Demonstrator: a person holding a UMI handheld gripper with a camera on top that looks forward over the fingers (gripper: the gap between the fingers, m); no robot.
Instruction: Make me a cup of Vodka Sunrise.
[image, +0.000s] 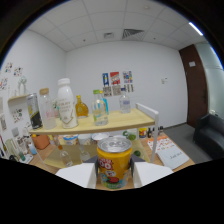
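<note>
Okay, I've got the gripper pinching the orange juice can from both sides, held up in front of the wooden shelf of bottles, and since the can's top looks open, any tilt could spill juice.

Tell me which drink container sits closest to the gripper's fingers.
The yellow-orange can, standing between the gripper fingers. The white bottle, clear bottle and the rest stand beyond, on the wooden shelf.
</note>
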